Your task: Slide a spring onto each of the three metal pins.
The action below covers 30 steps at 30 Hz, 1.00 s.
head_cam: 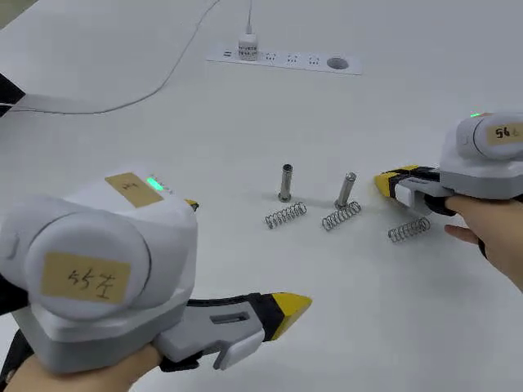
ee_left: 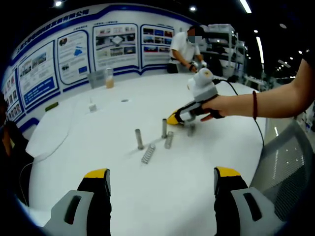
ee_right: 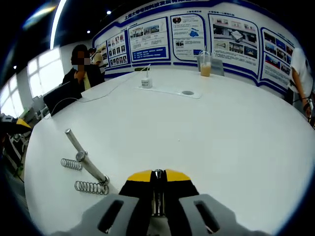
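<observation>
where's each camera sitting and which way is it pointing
Head view: on the headset, looking down at the bench; left gripper, right gripper and hands show.
Left gripper view: on the left gripper, facing the standing pins past its open jaws.
Right gripper view: on the right gripper, jaws shut on a third pin.
All share standing pins and springs.

A wide white table point(head_cam: 392, 147). Near its middle two metal pins stand on end, well apart: the left pin point(head_cam: 286, 182) and the right pin point(head_cam: 346, 189). Three coiled springs lie on their sides. The left spring point(head_cam: 286, 216) is just nearer than the left pin, the middle spring point(head_cam: 341, 216) is by the right pin's foot, and the right spring point(head_cam: 409, 229) is farther right. Far off lies a white power strip point(head_cam: 284, 59) with a plug point(head_cam: 248, 45) in it, its cable point(head_cam: 155, 86) trailing left.
</observation>
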Motion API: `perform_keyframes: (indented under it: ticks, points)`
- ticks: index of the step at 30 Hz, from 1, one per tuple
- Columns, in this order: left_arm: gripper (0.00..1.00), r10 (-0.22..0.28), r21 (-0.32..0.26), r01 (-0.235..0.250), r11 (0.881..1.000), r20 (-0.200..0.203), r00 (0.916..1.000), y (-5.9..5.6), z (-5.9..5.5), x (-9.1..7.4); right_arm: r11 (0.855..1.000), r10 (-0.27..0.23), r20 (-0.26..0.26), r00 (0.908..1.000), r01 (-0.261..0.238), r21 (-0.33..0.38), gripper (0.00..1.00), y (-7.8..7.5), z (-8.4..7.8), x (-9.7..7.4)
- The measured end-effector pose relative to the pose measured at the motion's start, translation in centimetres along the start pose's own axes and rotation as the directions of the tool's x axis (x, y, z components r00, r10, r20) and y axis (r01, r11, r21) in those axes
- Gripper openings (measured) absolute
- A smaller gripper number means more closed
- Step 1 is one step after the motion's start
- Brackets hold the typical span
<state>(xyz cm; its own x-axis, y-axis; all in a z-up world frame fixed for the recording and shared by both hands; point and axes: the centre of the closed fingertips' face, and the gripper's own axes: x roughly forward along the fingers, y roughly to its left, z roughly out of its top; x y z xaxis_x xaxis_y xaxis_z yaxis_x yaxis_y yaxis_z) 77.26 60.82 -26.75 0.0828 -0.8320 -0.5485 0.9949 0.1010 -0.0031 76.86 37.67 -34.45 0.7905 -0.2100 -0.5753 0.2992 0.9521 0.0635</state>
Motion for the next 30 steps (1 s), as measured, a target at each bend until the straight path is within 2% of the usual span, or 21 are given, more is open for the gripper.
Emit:
perform_keyframes:
  ticks: [2,5,13,20,30]
  points:
    - [0.88,0.0,0.006,0.0,1.0,0.002,1.0,0.0,0.1,0.0,0.999,0.007,-0.01,0.9999,-0.006,0.041,0.09,0.0,0.0,-0.1]
    - [0.88,0.001,0.013,-0.001,1.0,-0.003,1.0,0.0,0.0,0.0,0.998,0.011,-0.014,0.9998,-0.01,0.066,0.09,-0.2,0.0,-0.2]
    - [0.88,0.002,0.024,-0.002,1.0,0.001,1.0,-0.1,0.2,-0.2,0.994,0.021,0.026,0.9994,-0.024,0.108,0.08,0.1,1.3,-1.6]
    - [0.88,-0.001,0.035,0.0,0.999,0.009,1.0,-0.4,0.5,-0.3,0.997,0.032,0.054,0.998,-0.036,0.072,0.08,0.7,2.3,-2.9]
    - [0.87,0.004,0.033,-0.004,0.999,0.024,0.9997,-0.3,0.6,-0.7,1.0,0.03,0.043,0.9986,-0.03,0.002,0.08,1.1,2.2,-4.3]
